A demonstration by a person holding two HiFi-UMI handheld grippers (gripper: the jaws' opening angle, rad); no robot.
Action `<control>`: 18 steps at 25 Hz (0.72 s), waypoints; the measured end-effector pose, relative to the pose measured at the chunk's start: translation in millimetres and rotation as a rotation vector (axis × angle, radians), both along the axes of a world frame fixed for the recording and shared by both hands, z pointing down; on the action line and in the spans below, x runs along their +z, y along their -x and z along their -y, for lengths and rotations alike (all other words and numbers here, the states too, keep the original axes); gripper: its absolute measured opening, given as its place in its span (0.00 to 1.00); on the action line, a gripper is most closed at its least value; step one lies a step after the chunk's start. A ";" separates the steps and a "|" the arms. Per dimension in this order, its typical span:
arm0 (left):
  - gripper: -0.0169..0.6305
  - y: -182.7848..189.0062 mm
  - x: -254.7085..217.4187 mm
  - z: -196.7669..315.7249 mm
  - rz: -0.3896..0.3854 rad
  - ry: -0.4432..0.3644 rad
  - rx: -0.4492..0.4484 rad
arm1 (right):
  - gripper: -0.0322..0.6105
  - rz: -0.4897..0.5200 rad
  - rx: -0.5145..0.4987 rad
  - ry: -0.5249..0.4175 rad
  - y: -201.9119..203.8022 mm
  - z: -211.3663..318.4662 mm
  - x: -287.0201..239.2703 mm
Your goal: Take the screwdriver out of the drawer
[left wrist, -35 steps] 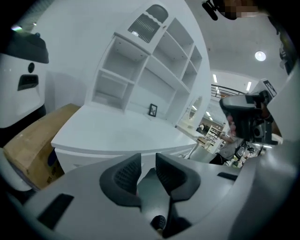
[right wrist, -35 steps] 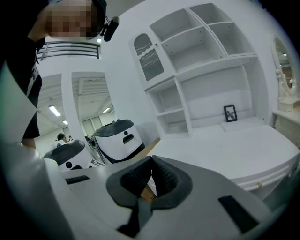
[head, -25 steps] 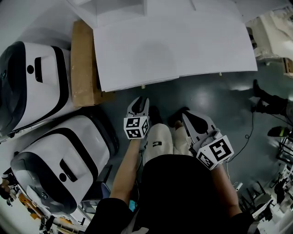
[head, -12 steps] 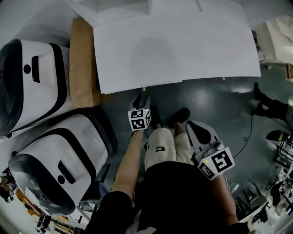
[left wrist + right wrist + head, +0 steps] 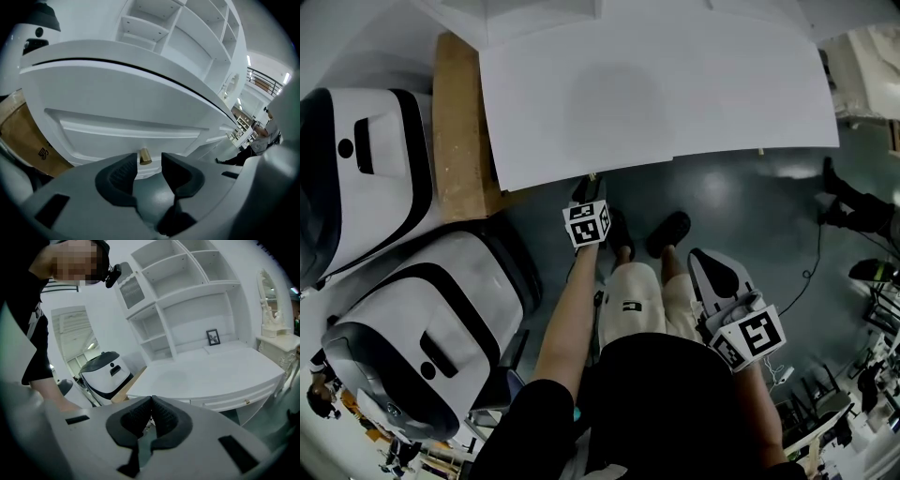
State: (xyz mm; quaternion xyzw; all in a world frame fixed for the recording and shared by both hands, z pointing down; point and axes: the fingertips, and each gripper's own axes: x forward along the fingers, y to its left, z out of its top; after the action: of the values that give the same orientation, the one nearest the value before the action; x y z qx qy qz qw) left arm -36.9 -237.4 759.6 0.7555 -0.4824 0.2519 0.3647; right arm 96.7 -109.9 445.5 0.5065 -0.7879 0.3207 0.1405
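The drawer [image 5: 131,129] in the white desk's [image 5: 656,84] front is closed, so no screwdriver shows in any view. Its small brass knob [image 5: 144,156] juts from the lower edge of the drawer front. My left gripper [image 5: 149,161] is open right in front of it, the knob just beyond the gap between the fingertips and not touched. In the head view the left gripper [image 5: 589,185] sits under the desk's front edge by the knob [image 5: 592,175]. My right gripper [image 5: 705,260] hangs back near the person's right side, shut with nothing in it [image 5: 151,401].
Two white-and-black machines [image 5: 356,178] [image 5: 422,319] and a cardboard box [image 5: 455,131] crowd the left. A second knob [image 5: 760,151] is further right on the desk front. Shelves [image 5: 187,33] rise behind the desk. The person's shoes [image 5: 667,232] stand on the dark floor.
The left gripper has gone forward and down to the desk's front edge, up to the knob. The right gripper has drifted slightly down and back.
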 end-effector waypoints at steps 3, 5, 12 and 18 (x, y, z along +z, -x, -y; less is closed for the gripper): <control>0.28 -0.3 6.7 4.4 0.002 0.007 -0.011 | 0.08 0.000 0.019 0.012 -5.2 -3.2 3.0; 0.27 -0.2 8.8 7.3 0.005 0.005 -0.010 | 0.08 -0.001 0.026 0.019 -7.8 -5.1 4.4; 0.21 2.2 11.1 11.0 0.008 0.003 -0.025 | 0.08 -0.007 0.035 0.028 -13.4 -8.9 8.8; 0.17 0.8 10.7 10.7 0.002 0.007 -0.027 | 0.08 -0.004 0.042 0.020 -13.3 -8.6 7.8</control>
State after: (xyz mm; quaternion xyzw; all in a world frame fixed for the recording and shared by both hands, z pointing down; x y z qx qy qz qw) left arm -37.7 -248.1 770.3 0.7474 -0.4922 0.2493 0.3702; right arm 110.0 -101.4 453.3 0.5221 -0.7736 0.3304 0.1403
